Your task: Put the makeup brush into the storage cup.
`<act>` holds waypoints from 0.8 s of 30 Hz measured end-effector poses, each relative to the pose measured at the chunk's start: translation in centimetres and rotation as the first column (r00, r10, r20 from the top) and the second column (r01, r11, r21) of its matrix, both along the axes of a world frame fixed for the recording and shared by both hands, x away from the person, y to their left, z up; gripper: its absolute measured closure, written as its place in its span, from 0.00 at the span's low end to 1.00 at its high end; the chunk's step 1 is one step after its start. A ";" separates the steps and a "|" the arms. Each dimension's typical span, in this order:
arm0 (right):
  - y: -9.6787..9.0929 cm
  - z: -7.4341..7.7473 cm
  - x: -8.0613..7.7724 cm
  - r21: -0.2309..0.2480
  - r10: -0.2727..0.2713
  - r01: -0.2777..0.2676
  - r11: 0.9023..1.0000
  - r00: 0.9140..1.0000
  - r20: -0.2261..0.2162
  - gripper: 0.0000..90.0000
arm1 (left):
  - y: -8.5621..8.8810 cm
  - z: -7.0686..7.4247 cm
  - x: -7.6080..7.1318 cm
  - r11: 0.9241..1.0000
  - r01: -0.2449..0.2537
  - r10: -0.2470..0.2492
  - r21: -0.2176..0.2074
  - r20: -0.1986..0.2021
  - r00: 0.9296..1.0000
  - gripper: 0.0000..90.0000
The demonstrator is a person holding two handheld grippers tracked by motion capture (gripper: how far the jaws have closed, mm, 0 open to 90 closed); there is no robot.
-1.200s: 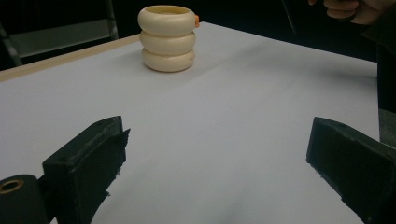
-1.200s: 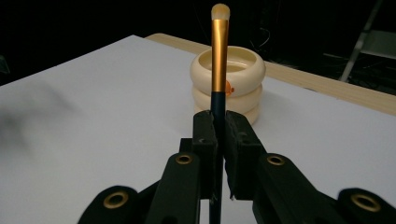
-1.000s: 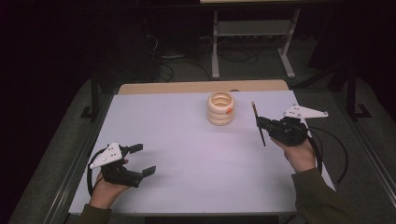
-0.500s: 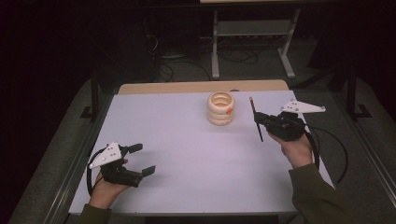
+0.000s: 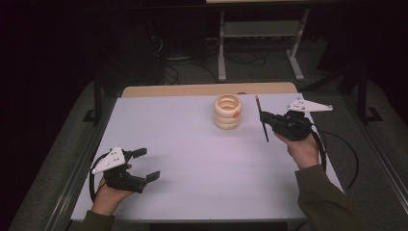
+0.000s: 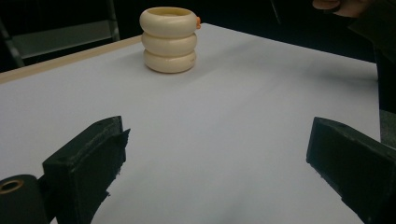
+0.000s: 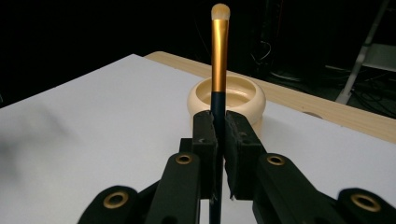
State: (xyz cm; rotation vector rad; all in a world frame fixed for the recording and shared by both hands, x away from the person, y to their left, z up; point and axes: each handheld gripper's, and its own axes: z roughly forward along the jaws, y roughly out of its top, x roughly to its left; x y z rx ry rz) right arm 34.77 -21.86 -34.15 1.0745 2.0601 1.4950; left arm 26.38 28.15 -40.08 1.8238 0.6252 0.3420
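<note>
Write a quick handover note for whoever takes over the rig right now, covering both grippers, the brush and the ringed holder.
Right gripper: shut on the makeup brush, held by its dark handle, bristle tip up, just beside the cream ringed holder.
Left gripper: open, holds nothing, near the front left of the white table.
Done: brush picked up and brought next to the holder.
Left: probably lower the brush into the holder's open top, then release. The holder looks empty from the right gripper view.

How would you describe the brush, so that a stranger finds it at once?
Start at the white table and find the cream ringed holder near its far edge. Just right of it, the right tool is shut on the brush. It is the one thin stick here: dark handle, gold collar, pale tip.
</note>
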 end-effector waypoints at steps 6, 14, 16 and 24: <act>0.4 0.1 0.5 0.005 0.001 -0.001 1.000 1.000 0.002 0.92 | 0.0 0.0 0.0 1.000 0.000 0.000 -0.001 -0.001 1.000 0.04; 0.7 0.2 1.2 0.014 -0.001 0.001 1.000 1.000 0.008 0.92 | 0.0 0.0 0.0 1.000 0.000 0.000 0.000 -0.001 1.000 0.04; 0.9 0.3 1.4 0.017 0.000 0.000 1.000 1.000 0.012 0.92 | 0.0 0.0 0.0 1.000 0.000 0.000 0.001 -0.002 1.000 0.04; 1.5 0.4 2.0 0.014 0.002 -0.002 1.000 1.000 0.022 0.92 | 0.0 0.1 -0.1 1.000 -0.001 0.001 0.005 -0.001 1.000 0.04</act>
